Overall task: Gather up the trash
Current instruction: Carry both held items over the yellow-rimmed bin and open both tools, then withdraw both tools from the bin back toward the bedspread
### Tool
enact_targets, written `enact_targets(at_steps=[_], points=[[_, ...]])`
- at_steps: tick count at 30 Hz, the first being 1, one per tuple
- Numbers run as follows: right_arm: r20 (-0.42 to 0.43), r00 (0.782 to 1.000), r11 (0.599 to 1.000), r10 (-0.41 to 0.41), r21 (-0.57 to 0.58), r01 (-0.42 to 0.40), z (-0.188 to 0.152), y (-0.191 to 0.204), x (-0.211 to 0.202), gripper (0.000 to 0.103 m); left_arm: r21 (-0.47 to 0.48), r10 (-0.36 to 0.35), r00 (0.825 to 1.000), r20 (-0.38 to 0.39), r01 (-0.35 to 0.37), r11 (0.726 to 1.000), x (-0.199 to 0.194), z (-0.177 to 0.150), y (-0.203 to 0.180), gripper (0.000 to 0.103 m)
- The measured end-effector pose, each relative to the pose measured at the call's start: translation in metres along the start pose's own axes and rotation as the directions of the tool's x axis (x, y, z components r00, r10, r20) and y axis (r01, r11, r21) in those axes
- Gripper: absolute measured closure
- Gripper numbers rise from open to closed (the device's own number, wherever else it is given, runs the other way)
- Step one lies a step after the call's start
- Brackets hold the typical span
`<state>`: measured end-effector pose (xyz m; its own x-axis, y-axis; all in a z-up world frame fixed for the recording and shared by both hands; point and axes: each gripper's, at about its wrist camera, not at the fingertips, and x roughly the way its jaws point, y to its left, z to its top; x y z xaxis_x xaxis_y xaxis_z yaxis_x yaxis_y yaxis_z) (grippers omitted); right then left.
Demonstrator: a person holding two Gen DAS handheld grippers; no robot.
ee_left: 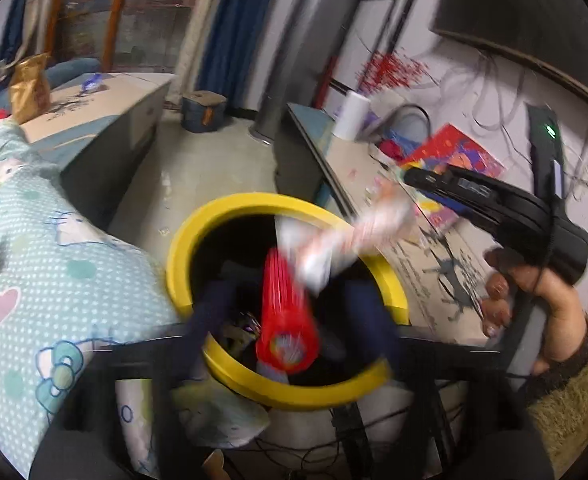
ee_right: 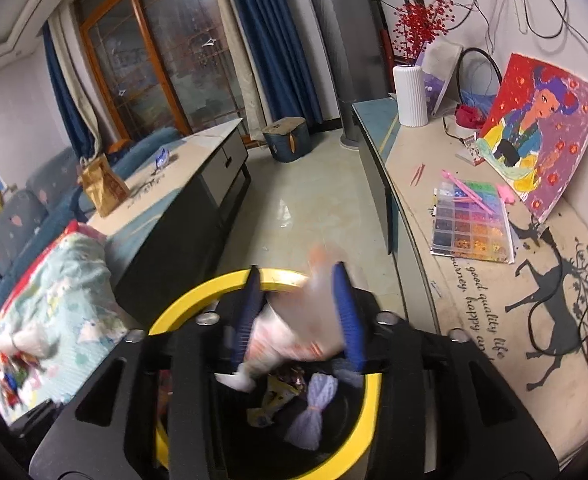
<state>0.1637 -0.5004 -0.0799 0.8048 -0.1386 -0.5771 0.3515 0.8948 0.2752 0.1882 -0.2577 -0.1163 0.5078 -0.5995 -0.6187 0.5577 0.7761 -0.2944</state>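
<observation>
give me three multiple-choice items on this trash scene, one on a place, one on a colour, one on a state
1. Where is the red wrapper?
A. on the sofa
B. over the open bin
C. on the sideboard

2. What colour is the trash bin rim?
A. yellow
B. green
C. white

3. How does the left gripper stand?
A. shut on the red wrapper
B. open, wrapper loose between the fingers
C. out of view

Key: B, the bin's mouth lies under it; A, the ring is yellow in both views; B, both fingers stand clear of the wrapper.
</observation>
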Motion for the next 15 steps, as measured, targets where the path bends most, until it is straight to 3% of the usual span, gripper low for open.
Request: enact_targets(at_steps=[3,11,15], points=[[0.007,1.000,1.000,0.010,0.012,-0.010,0.000,-0.001,-0.002,0.054,-0.031,0.012,1.000,0.016,-0.011,0.999,-0.007,0.001,0.009,0.010],[-0.030,0.994,0.992,0.103,-0.075,-0.105,-0.005,0.032,-0.005,0.052,-0.054,0.138,0.987,0.080,-0.134,0.990,-0.045,-0.002,0.023,0.007],[-0.044,0.984,0.974,0.172,-0.140,-0.176,-0.009,0.058,-0.013,0.052,-0.088,0.210,0.972,0.109,-0.201,0.976,-0.068,-0.001,0.037,0.007]])
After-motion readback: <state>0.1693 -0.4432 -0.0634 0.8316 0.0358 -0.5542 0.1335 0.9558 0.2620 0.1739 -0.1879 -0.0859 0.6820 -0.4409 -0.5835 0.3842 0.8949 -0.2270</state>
